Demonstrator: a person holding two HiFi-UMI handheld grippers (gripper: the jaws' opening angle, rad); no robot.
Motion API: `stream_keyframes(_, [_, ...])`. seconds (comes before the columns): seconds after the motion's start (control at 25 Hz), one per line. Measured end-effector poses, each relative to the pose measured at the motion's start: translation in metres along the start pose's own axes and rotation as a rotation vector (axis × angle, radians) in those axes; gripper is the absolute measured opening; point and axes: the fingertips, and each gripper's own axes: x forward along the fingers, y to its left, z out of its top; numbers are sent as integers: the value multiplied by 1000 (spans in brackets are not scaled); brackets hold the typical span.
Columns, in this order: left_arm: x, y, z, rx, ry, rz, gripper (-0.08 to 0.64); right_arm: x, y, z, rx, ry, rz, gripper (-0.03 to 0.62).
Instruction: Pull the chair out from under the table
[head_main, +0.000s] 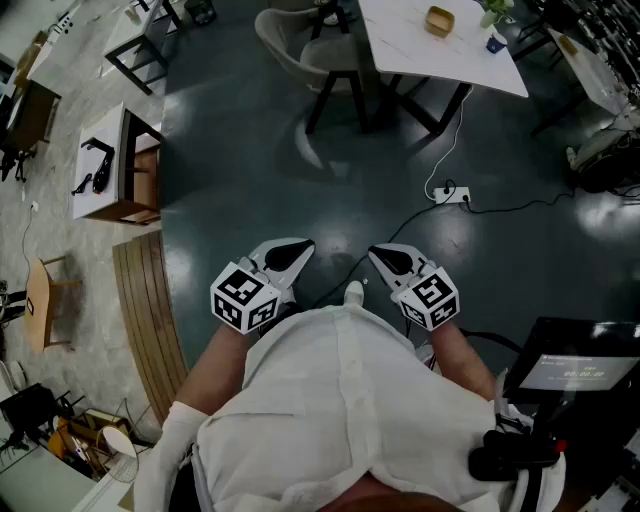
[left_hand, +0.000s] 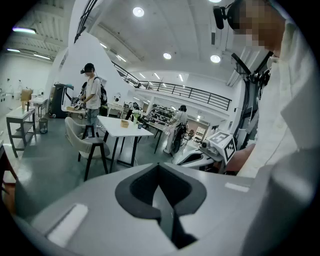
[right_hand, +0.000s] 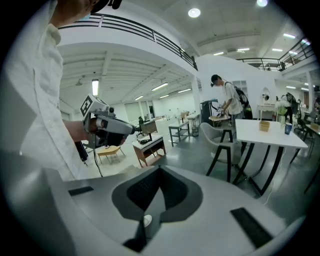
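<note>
Standing well apart from the chair (head_main: 325, 50), not yet pulled from the table's (head_main: 400, 40) left edge, we hold the left gripper (head_main: 296, 250) and right gripper (head_main: 380, 256) with fingers together, empty.

- Worn: white button-front shirt (head_main: 335, 400), sleeves (head_main: 178, 428) rolled back.
- Held tools: left gripper (head_main: 298, 248), right gripper (head_main: 378, 256), pale grey shells with black inner pads.
- Each bears a black-and-white marker cube (head_main: 245, 297).
</note>
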Motion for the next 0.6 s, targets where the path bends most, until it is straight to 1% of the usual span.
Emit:
stream_keyframes(0.16, [40,-11,4,9,-17,45,6,-21,-47,-13,-23,-22,-15,6])
stream_keyframes(0.32, [51,-9,0,0,1,77,6,-23,-65,-26,-12,-13,3,6])
stream_keyframes(0.44, [53,7,2,-1,5,94,6,-11,-76,-27,1,-8,4,8])
stream_keyframes(0.6, [53,51,17,-14,-32,84,8,21,-90,1,-16,-29,-24,9])
